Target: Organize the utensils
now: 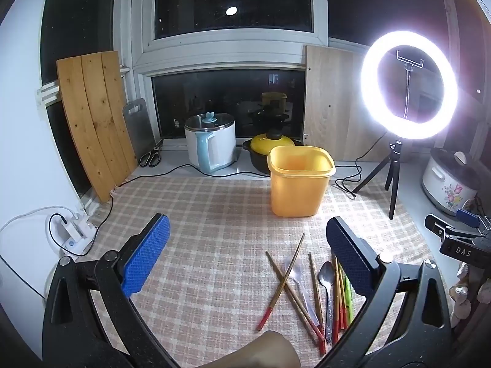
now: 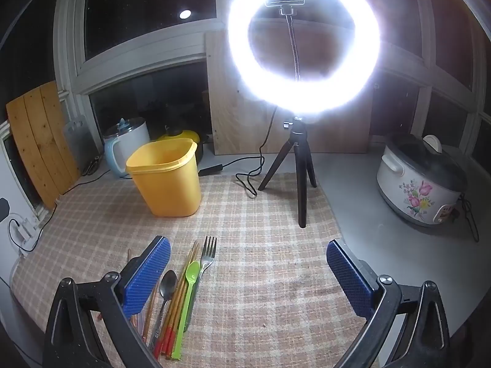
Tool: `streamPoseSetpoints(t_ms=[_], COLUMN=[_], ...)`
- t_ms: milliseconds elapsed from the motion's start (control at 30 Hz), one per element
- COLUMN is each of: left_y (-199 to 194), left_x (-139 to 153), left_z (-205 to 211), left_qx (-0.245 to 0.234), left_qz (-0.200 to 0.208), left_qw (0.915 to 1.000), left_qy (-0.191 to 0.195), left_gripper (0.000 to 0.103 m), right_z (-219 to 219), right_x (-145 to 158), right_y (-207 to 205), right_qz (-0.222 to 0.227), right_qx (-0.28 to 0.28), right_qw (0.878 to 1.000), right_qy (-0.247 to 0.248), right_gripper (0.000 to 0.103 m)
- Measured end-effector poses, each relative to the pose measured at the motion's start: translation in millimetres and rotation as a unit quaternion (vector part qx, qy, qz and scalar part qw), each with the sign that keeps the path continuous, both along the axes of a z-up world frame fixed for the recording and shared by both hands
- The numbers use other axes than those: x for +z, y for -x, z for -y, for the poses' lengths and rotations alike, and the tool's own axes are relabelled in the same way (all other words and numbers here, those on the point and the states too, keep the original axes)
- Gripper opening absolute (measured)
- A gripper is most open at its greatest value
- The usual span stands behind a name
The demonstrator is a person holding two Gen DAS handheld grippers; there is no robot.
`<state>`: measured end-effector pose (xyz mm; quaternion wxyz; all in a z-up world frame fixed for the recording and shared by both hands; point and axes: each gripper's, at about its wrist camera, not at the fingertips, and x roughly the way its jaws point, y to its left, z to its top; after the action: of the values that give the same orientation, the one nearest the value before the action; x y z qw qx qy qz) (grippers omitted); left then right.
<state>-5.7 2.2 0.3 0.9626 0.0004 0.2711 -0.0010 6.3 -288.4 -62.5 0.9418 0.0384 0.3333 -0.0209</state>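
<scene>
A beige and white plaid cloth [image 1: 214, 230] covers the grey bench [image 2: 368, 190]. The bin [image 1: 299, 184] on it is yellow-orange. The chopsticks [image 1: 284, 279] are brown wood with red ends, one spoon [image 2: 167, 282] is dull silver metal, another [image 2: 191, 273] is lime green, and a third [image 1: 294, 271] looks clear plastic, though glare makes that uncertain. The fork [image 2: 207, 254] is silver. Both grippers carry black frames with blue dimpled pads [image 1: 147, 257]. The cooker [image 2: 420, 190] is white with pink and purple flowers, the kettle [image 1: 211, 144] white with a pale blue handle.
</scene>
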Motion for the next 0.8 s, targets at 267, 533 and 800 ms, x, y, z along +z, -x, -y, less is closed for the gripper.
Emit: streamPoseSetpoints(t_ms=[267,533,800], left_y=[0.3,1.7,2.7], left_x=[0.2,0.0,1.7], left_z=[-1.7,-2.0,-0.6], left_qx=[-0.002,-0.001,-0.002], left_qz=[-0.006,-0.007,-0.016], left_qw=[1.0000,1.0000,0.9998], left_qy=[-0.004,-0.006,-0.011], left_gripper=[0.103,0.103,0.103], right_z=[0.1,-2.5,-3.3], right_x=[-1.1,-3.2,-2.9], right_y=[-0.2,-1.3,-3.0], right_qz=[0.000,-0.002,-0.004], right_qx=[0.000,0.003,0.004], right_qw=[1.000,1.000,1.000], right_qy=[0.000,-0.001,0.000], right_gripper=[0.103,0.103,0.103])
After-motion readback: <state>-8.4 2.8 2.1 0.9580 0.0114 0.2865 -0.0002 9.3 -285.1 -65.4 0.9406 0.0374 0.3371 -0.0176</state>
